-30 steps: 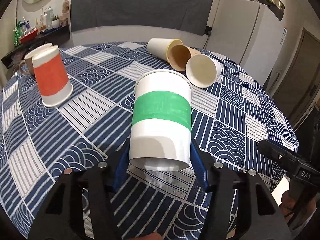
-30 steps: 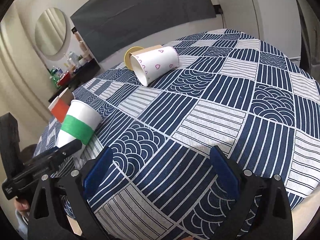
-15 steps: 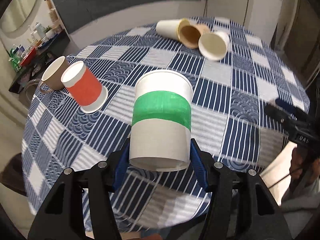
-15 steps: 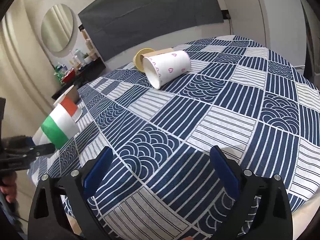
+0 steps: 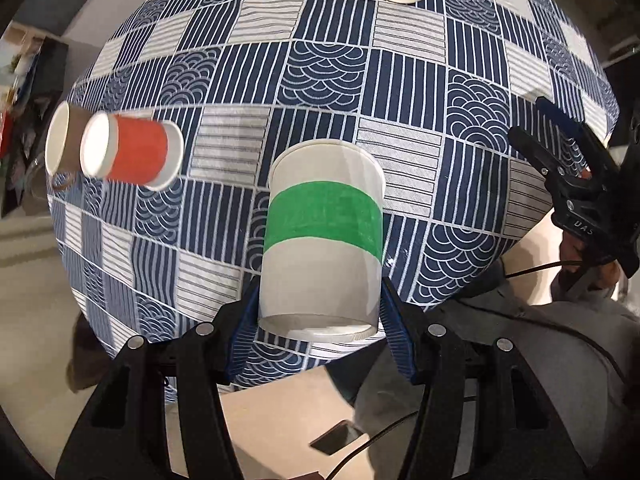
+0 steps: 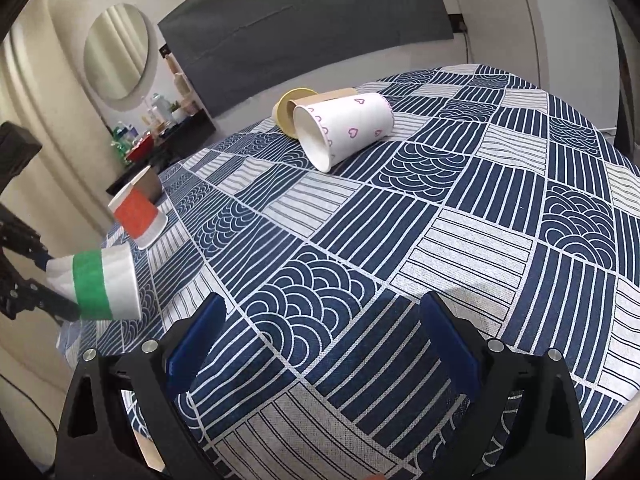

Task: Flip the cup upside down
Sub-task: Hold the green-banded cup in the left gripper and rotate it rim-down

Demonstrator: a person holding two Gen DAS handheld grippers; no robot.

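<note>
Right wrist view shows the patterned tablecloth (image 6: 460,216) filling the round table, the right gripper (image 6: 320,344) spread wide above it. Off the near edge, the left gripper (image 5: 318,320) pinches the green-banded cup (image 5: 322,236), lifted and tipped sideways.

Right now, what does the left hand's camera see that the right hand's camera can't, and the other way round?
Only the left wrist view shows the blue fingers clamped on the green-banded cup's base. Only the right wrist view shows the heart-print cup lying on its side, the round mirror, and the open right gripper over the tablecloth. Both show the green-banded cup, the orange cup and the patterned tablecloth.
</note>
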